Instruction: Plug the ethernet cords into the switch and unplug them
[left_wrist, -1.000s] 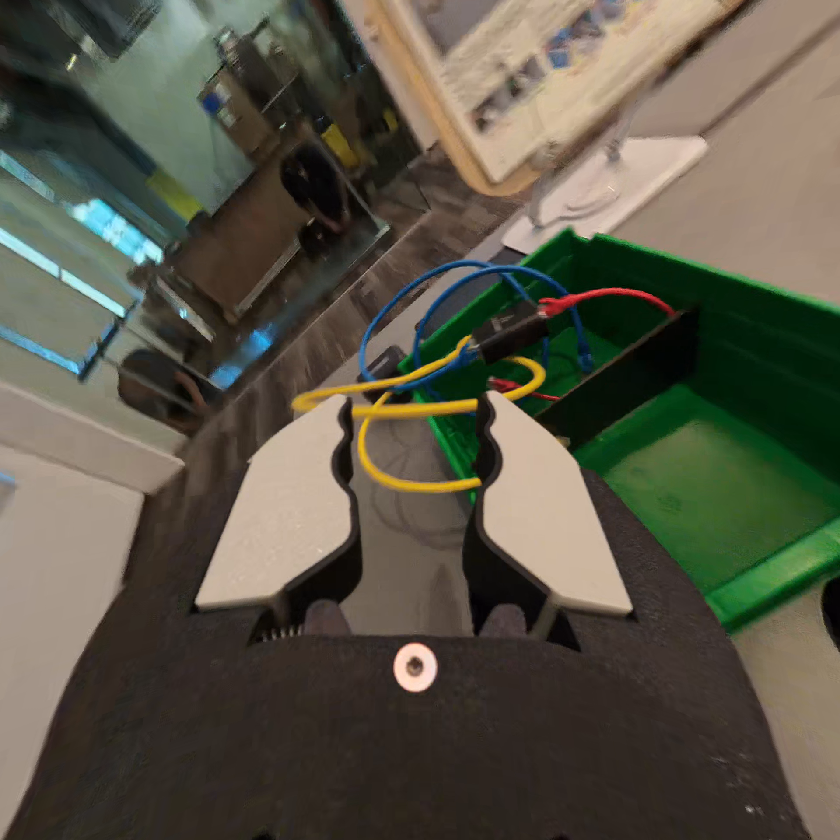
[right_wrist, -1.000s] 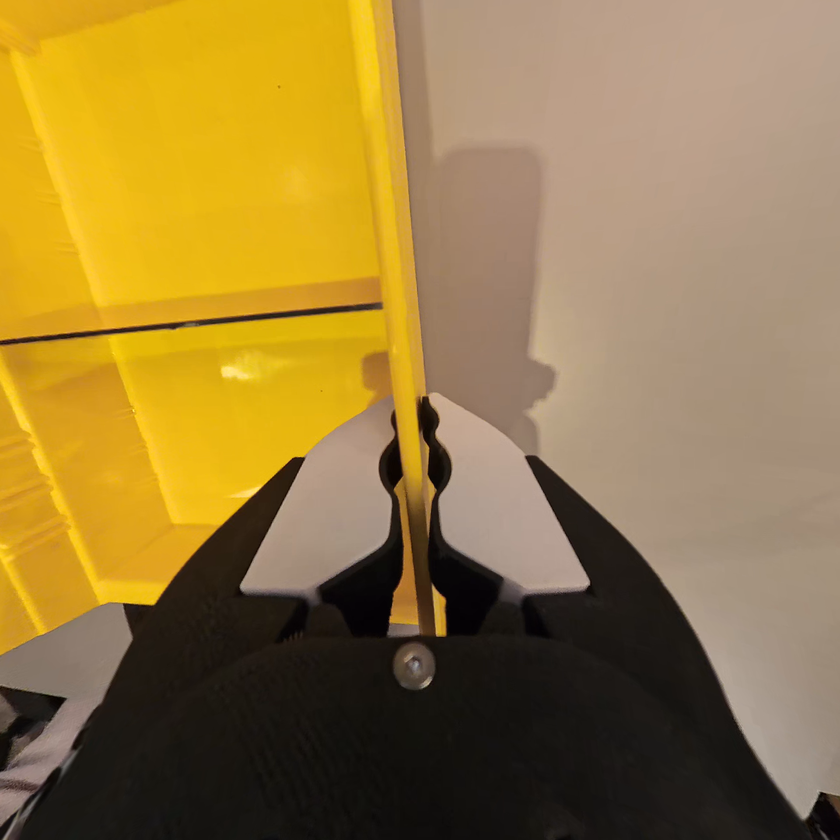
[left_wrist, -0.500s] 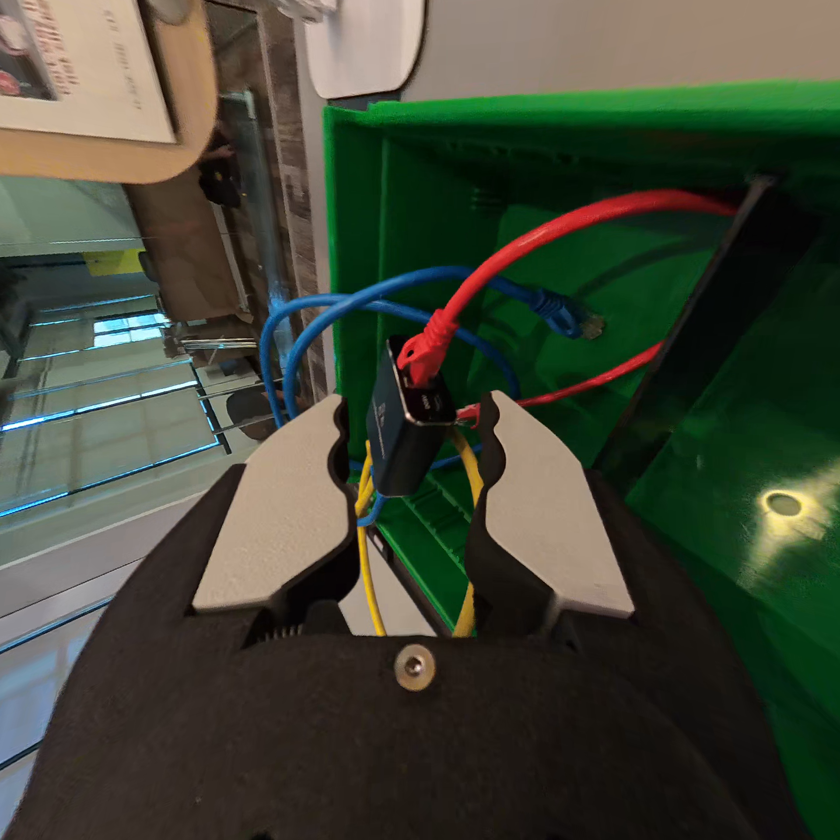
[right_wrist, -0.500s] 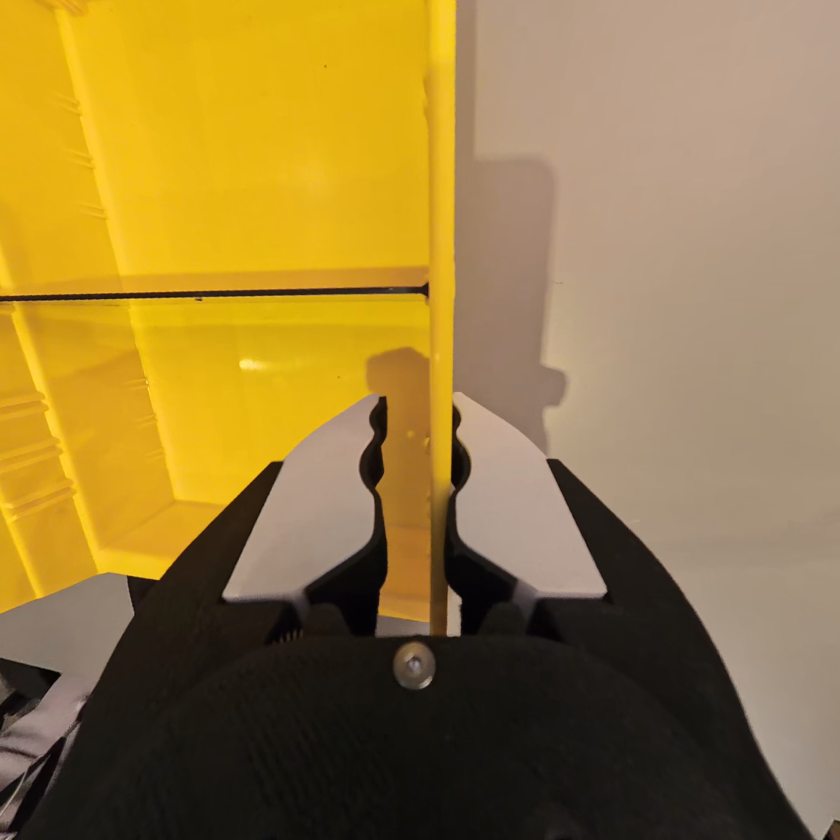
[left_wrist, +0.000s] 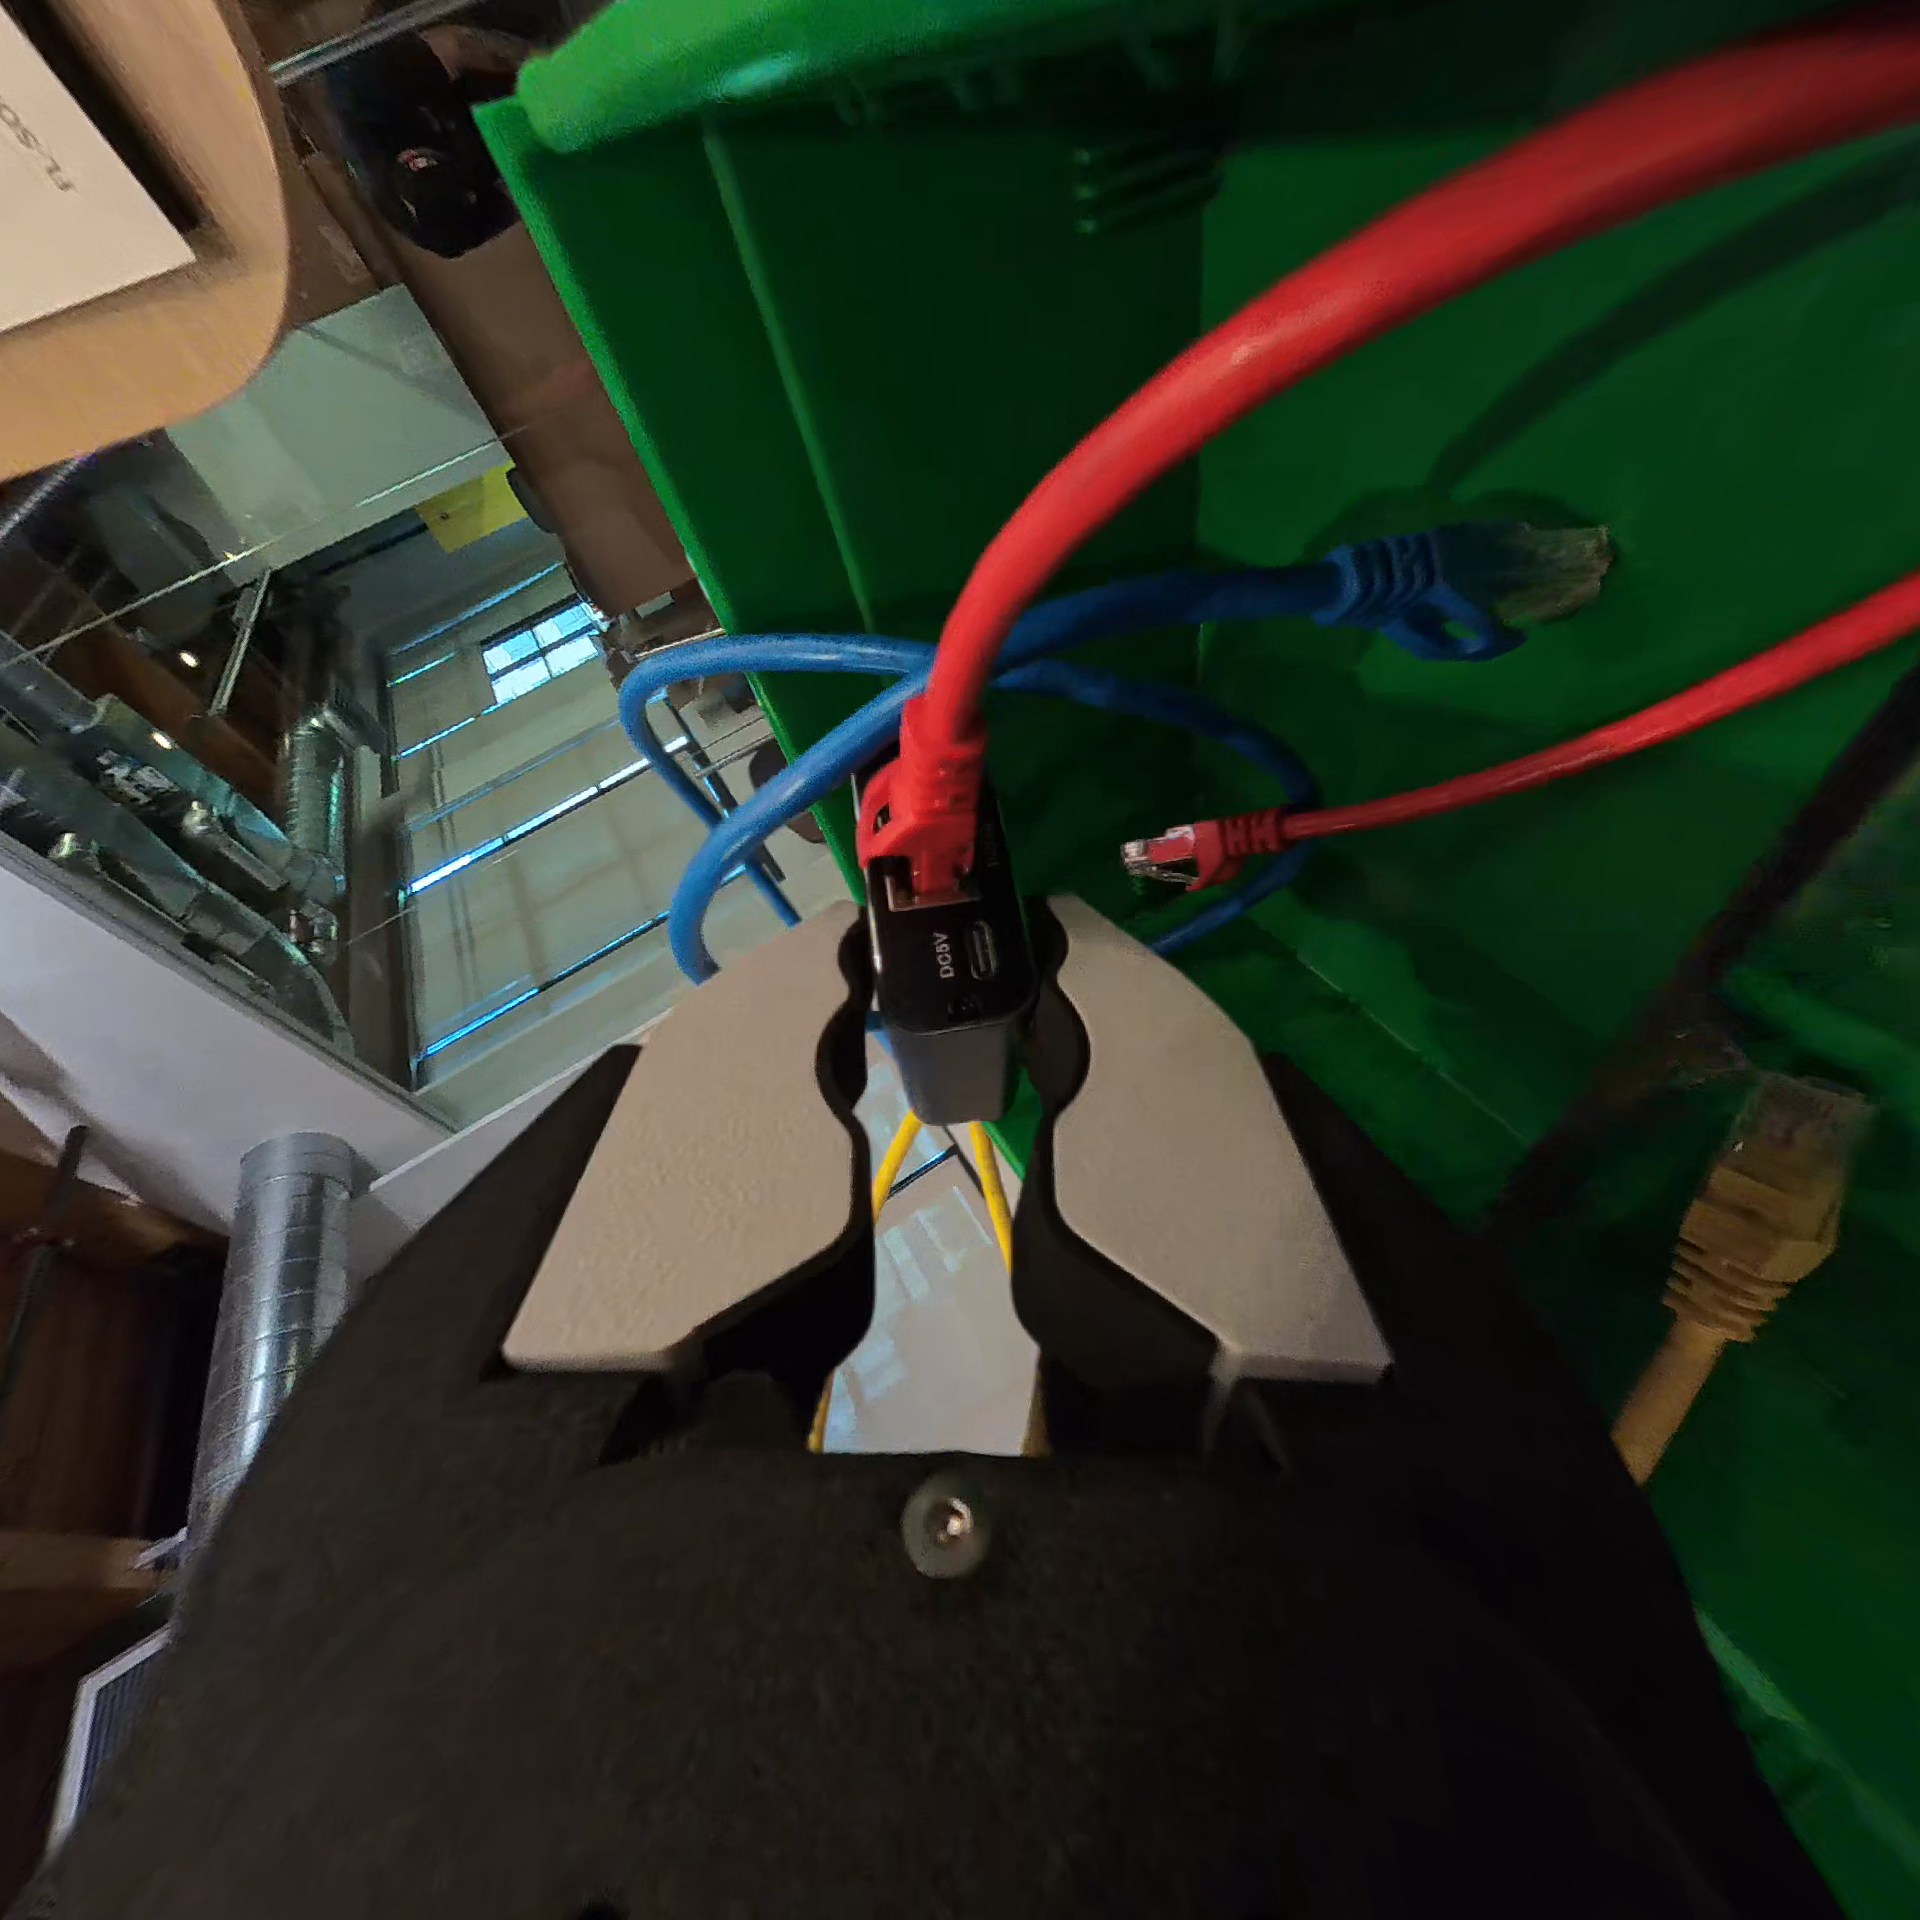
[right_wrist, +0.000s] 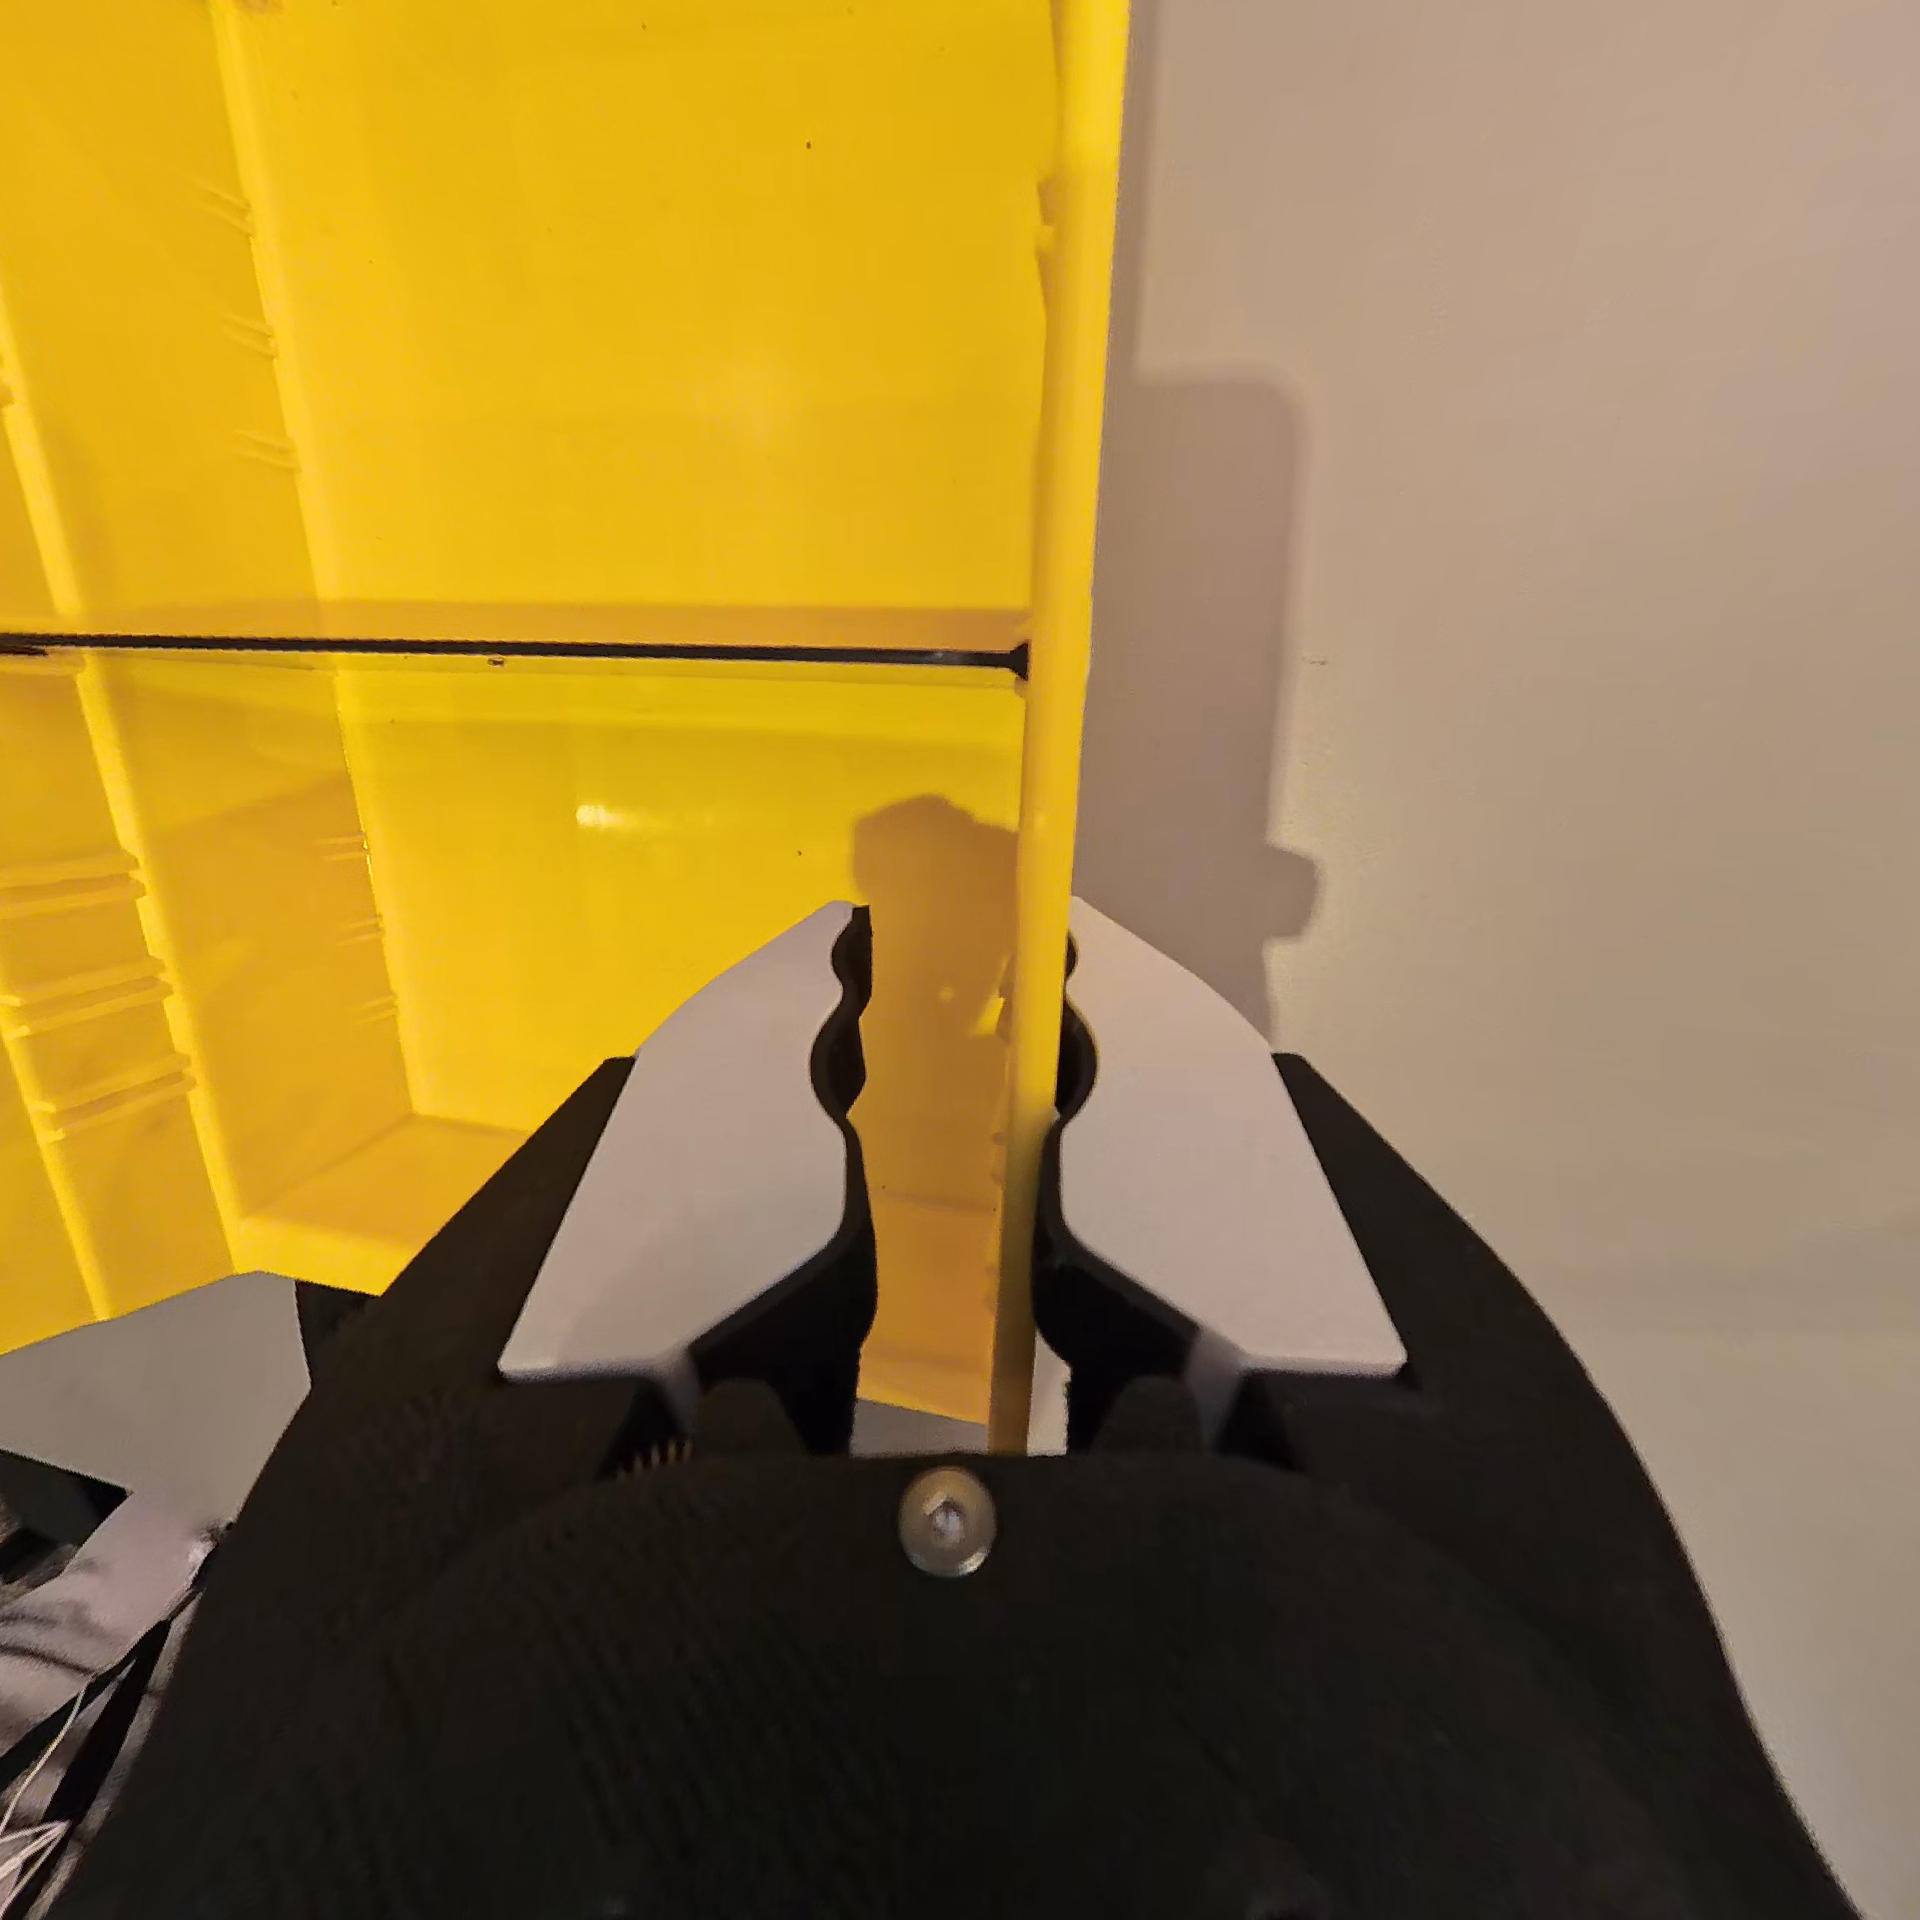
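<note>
Left wrist view: the left gripper (left_wrist: 951, 997), grey-plated with black pads, is pinching the small black box-shaped ethernet switch (left_wrist: 954, 1013) between its jaws at frame centre, holding it up in front of the green plastic bin (left_wrist: 1039, 343). The red ethernet cord (left_wrist: 1195, 416) is sitting with one red plug (left_wrist: 928, 821) seated in the switch's top port, arcing to the upper right; its other end, the loose red connector (left_wrist: 1195, 854), is hanging free just right of the switch. The blue ethernet cord (left_wrist: 790, 748) is looping behind the switch, its free blue connector (left_wrist: 1455, 587) lying inside the bin at centre right, not plugged; where the other end goes is hidden. Thin yellow ethernet cord (left_wrist: 992, 1184) strands are dropping below the switch between the jaws; whether they are plugged in underneath, cannot tell. A tan-yellow connector (left_wrist: 1745, 1226) is lying loose in the bin at lower right.

Right wrist view: the right gripper (right_wrist: 961, 997) is sitting with jaws spread, straddling the thin side wall of the yellow plastic divided bin (right_wrist: 623, 416); the wall is lying against the right jaw, nothing clamped. Beige table (right_wrist: 1558, 520) at right. No cord or switch here.

Progress, judged: one red plug clearly in, several connectors loose, so either plugging is partway or unplugging is nearly finished; cannot tell which. The right gripper looks idle, away from the cords.
</note>
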